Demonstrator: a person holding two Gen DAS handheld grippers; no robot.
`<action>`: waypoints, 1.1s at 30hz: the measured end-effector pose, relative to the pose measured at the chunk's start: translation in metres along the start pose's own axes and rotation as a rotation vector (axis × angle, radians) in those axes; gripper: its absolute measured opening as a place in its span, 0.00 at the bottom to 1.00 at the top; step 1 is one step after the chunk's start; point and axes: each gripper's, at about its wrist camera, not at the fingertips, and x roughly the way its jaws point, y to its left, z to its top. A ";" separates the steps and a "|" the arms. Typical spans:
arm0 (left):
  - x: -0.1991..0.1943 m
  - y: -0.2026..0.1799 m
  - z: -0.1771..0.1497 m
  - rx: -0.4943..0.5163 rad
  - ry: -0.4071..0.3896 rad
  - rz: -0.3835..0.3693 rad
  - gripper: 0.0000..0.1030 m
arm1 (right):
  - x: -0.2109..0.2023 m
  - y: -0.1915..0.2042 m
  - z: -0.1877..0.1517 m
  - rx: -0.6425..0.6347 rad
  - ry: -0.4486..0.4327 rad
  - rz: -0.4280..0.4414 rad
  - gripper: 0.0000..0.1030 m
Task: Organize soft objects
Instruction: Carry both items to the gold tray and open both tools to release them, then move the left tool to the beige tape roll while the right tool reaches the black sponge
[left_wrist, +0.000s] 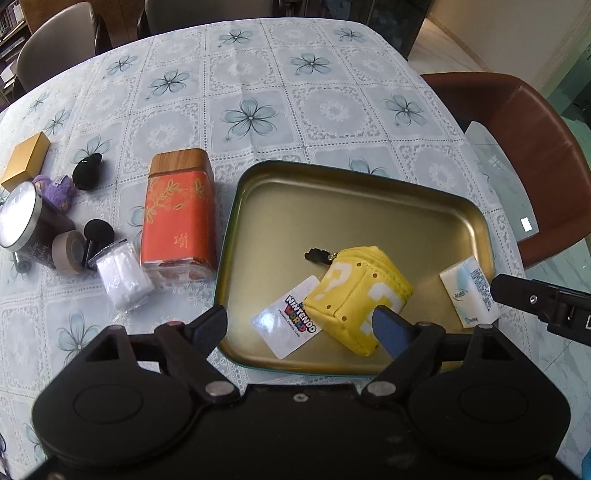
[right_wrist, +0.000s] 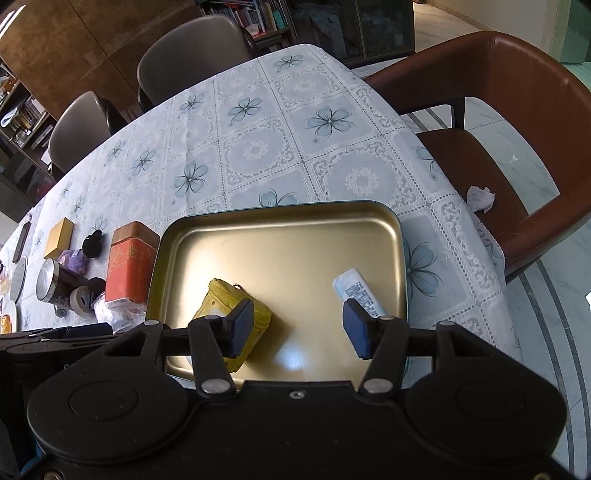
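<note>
Yellow pouch (left_wrist: 360, 295) sits in the gold tray (left_wrist: 332, 206) on the tabletop (left_wrist: 258, 92), tissue pack (left_wrist: 469, 291) near the tray's right rim. Left tool (left_wrist: 299, 330) spread wide, empty, its right pad overlapping the pouch's near corner in view; contact unclear. Right tool (right_wrist: 297, 328) partly spread, empty, over the bare tray floor between pouch and tissue pack.

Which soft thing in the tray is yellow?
The cube-shaped pouch with white question marks and a card tag. The other soft thing in the tray, the tissue pack, is white.
</note>
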 end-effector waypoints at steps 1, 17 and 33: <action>0.000 0.001 -0.001 0.001 0.002 0.001 0.82 | 0.000 0.002 0.000 -0.004 0.003 -0.002 0.52; 0.006 0.004 -0.005 0.013 0.052 -0.001 0.83 | 0.010 0.010 -0.001 0.005 0.049 -0.038 0.52; 0.002 0.041 -0.014 -0.020 0.076 0.024 0.84 | 0.025 0.043 -0.004 -0.020 0.092 -0.027 0.52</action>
